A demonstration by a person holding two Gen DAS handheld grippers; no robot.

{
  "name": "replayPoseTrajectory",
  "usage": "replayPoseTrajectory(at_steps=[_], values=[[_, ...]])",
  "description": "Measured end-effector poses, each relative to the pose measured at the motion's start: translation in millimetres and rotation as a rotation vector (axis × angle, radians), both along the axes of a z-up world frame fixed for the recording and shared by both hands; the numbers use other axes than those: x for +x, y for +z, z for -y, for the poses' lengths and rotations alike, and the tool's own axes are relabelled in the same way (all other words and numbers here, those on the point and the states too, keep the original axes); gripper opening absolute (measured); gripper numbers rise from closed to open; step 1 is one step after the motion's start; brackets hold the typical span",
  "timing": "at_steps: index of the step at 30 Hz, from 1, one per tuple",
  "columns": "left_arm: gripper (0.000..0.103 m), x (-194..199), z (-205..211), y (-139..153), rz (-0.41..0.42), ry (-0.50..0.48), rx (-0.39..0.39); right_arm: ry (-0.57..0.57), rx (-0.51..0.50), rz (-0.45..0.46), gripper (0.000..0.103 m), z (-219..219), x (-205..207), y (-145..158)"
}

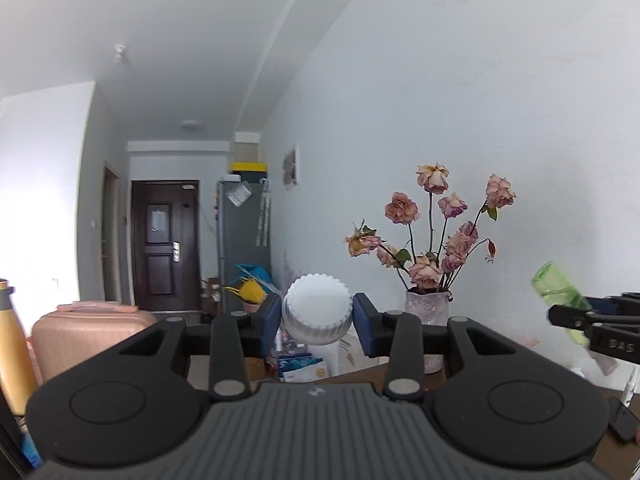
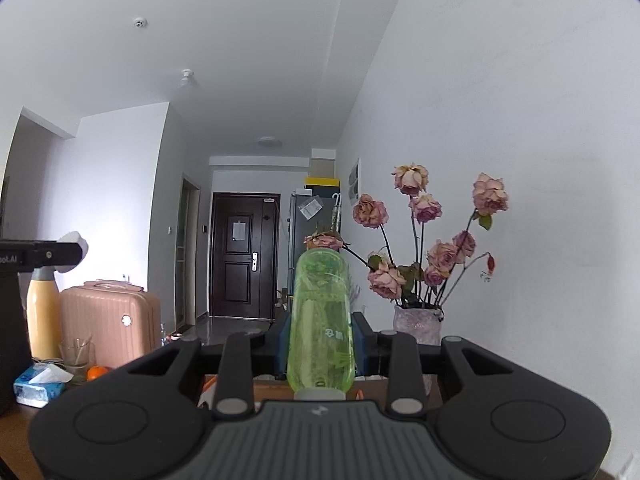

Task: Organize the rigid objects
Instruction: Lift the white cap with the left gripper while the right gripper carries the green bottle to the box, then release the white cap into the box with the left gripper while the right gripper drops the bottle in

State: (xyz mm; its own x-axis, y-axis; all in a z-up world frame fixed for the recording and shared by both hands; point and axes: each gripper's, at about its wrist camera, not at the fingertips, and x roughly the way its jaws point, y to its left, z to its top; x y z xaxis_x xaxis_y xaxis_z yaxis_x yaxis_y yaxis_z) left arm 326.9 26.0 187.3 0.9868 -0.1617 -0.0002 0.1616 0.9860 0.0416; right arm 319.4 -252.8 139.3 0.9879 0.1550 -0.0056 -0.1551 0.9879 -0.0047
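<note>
Right wrist: green bottle (image 2: 321, 320) between gripper (image 2: 322, 344) pads.

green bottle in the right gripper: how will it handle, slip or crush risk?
The green bottle looks like smooth translucent plastic, so it may slip along the right gripper pads if jostled. No liquid is visible inside, so it is probably light. Its round body would likely roll if laid down. It is held cap towards the camera, so it needs flipping before it can stand.

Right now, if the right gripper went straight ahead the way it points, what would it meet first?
Probably nothing close. The right gripper, shut on the green bottle, points down an open hallway toward the dark door. The vase sits off to the right, though depth is unclear.
</note>
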Motion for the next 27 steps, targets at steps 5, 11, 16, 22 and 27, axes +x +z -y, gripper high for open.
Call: replayPoseTrajectory(at_steps=[5, 11, 16, 22, 27], values=[[0.039, 79.5, -10.8, 1.7, -0.110, -0.064, -0.052, 0.039, 0.027, -0.097, 0.030, 12.4, 79.7, 13.9], [0.039, 176.9, -19.3, -15.7, -0.238, -0.028, -0.068, 0.100, 0.056, -0.263, 0.030, 18.8, 180.3, 12.3], [0.040, 274.9, -18.8, -68.9, -0.457, 0.035, -0.039, 0.143, 0.071, -0.487, 0.030, 17.1, 272.7, -19.4], [0.040, 350.9, -19.6, -129.6, -0.659, 0.059, 0.009, 0.089, -0.052, -0.695, 0.030, -9.3, 355.0, -87.0], [0.040, 400.0, -13.4, -176.8, -0.782, 0.113, 0.082, 0.050, -0.179, -0.887, 0.030, -30.9, 406.7, -141.2]])
